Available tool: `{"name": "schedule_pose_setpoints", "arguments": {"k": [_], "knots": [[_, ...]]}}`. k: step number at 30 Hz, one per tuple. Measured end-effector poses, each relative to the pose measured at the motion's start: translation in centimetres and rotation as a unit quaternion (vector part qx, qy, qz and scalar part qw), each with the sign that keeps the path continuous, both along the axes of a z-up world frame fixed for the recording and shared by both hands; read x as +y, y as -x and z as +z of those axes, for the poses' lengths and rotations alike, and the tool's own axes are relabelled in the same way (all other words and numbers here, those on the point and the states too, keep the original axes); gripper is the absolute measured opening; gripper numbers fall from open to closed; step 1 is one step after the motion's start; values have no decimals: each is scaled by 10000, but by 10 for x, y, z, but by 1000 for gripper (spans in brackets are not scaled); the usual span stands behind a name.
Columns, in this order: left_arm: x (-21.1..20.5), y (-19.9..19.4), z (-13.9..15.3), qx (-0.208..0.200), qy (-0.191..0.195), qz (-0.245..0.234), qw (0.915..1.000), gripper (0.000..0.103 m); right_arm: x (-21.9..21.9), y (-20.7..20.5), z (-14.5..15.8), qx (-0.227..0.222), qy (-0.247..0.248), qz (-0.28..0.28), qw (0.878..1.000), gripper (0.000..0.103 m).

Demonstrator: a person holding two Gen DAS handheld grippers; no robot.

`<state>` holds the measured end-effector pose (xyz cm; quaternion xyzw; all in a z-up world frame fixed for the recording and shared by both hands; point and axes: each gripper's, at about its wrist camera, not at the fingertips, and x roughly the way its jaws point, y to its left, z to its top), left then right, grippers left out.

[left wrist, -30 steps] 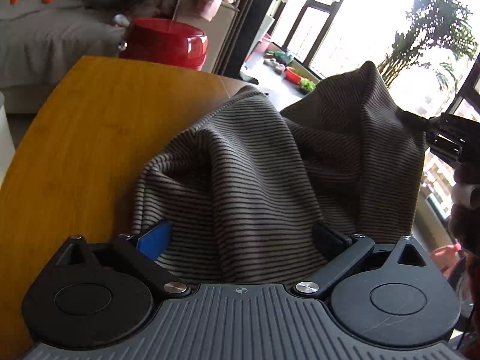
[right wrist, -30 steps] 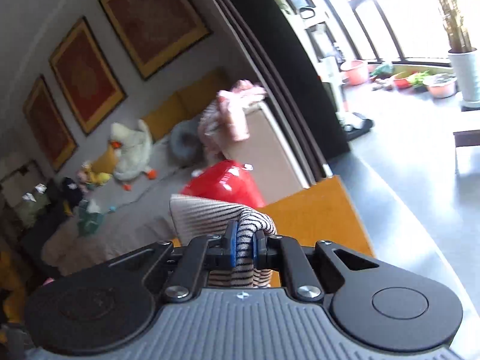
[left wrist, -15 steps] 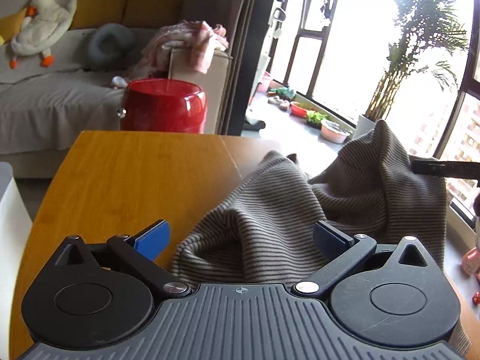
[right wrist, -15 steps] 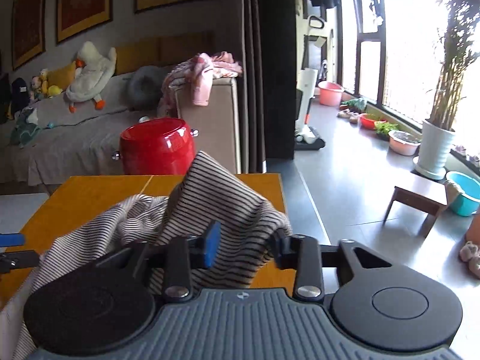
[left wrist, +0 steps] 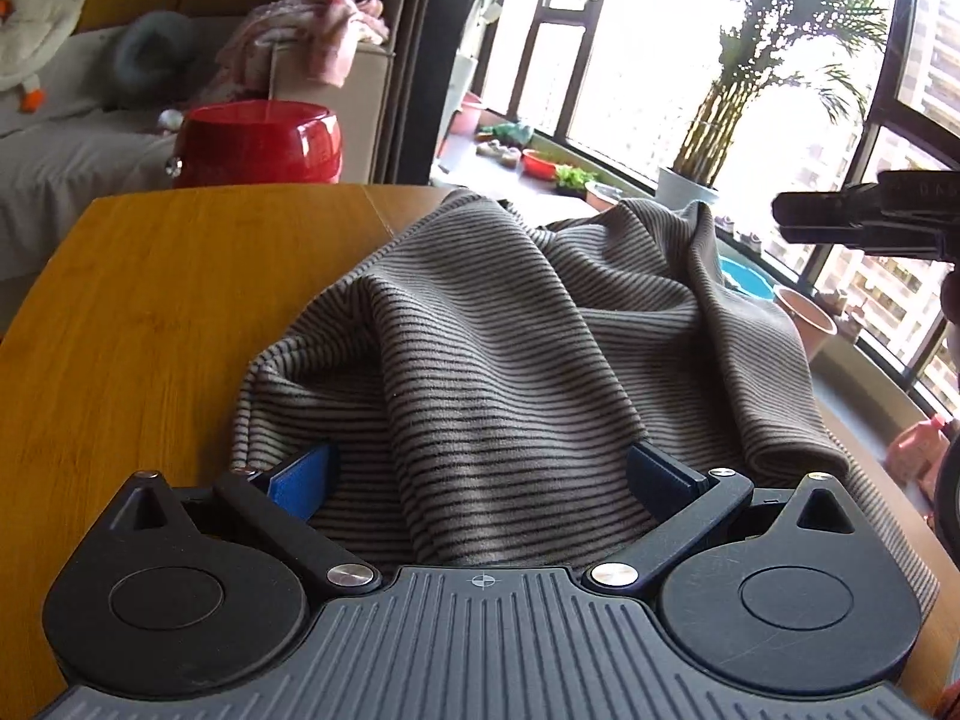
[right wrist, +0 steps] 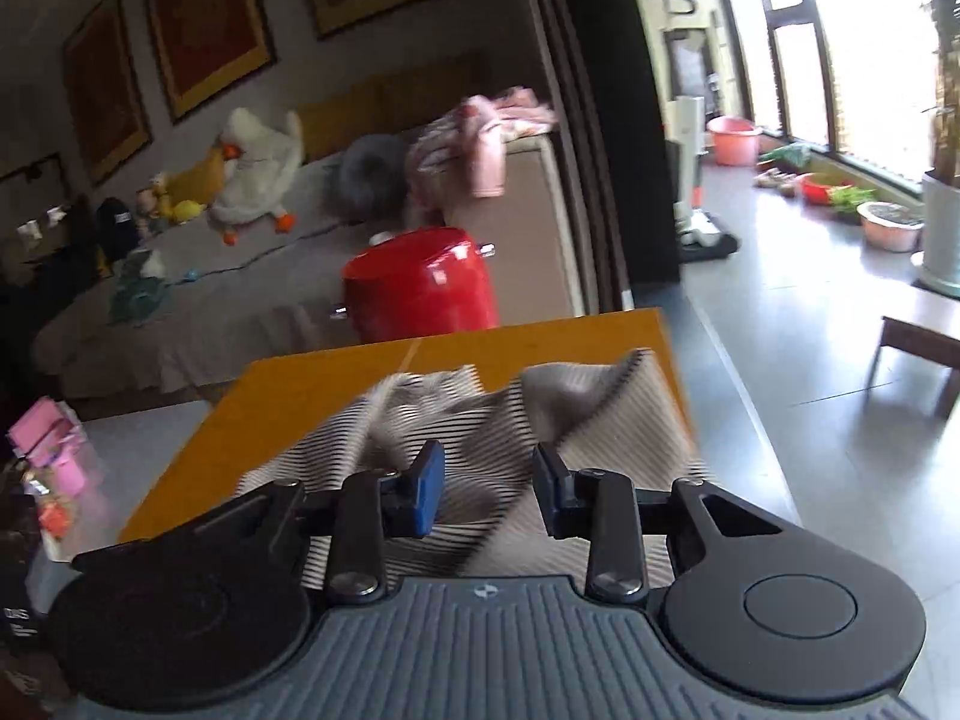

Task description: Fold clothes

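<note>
A wooden surface (left wrist: pixel 150 312) carries a striped garment (left wrist: pixel 510 348), which lies bunched in loose folds over its right part, reaching the far right edge (the same heap shows blurred in the right wrist view (right wrist: pixel 480 414)). Behind the surface stands a red pot (left wrist: pixel 258 141), and beyond it a sofa (left wrist: pixel 66 138).

The left tongs (left wrist: pixel 480 474) are spread wide, with cloth lying between the two fingers and against them but not pinched. The right tongs (right wrist: pixel 489 486) are partly open, a clear gap between the blue pad (right wrist: pixel 429 489) and the dark one, cloth beneath them, gripping nothing. From the left wrist view, the right tongs (left wrist: pixel 864 219) hover above the garment's right side, apart from it.
</note>
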<state>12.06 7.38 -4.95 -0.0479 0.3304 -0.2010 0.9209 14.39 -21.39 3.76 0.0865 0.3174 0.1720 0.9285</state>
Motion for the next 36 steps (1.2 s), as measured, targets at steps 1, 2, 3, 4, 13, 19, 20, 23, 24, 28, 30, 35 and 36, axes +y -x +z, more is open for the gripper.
{"name": "schedule_pose_setpoints", "arguments": {"k": [1,2,3,4,13,19,20,23,24,28,30,35,36], "knots": [[1,4,0,16,37,23,10000,103,14,-4,0,56,-141,318,9994,32],[3,9,1,44,100,45,9999,103,29,-9,-1,113,-281,636,9975,32],[6,14,2,76,168,68,9998,103,47,-16,-9,283,-281,838,9957,32],[11,16,3,127,290,80,9995,103,60,-21,-19,425,-236,984,9940,33],[87,45,65,-876,929,402,9910,103,119,-24,-23,813,-740,1965,9743,5],[122,51,102,-1517,1390,712,9760,103,194,-58,40,-32,-1120,2596,9592,5],[122,51,102,-1507,1365,758,9762,103,208,-67,38,57,-1203,2650,9567,5],[123,49,98,-1412,1235,892,9782,103,241,-87,17,498,-1357,2754,9504,10],[123,48,96,-1366,1179,939,9791,103,249,-91,9,625,-1365,2780,9488,13],[124,38,91,-1173,1082,920,9829,103,246,-90,-6,745,-1307,2933,9441,30],[118,28,90,-1105,1062,768,9852,103,214,-80,-3,423,-1122,2832,9515,34],[86,-12,79,-886,1003,223,9908,103,134,-69,6,-307,-205,2080,9774,33],[83,-21,72,-768,957,232,9922,103,121,-70,4,-289,-7,1904,9813,33]]}}
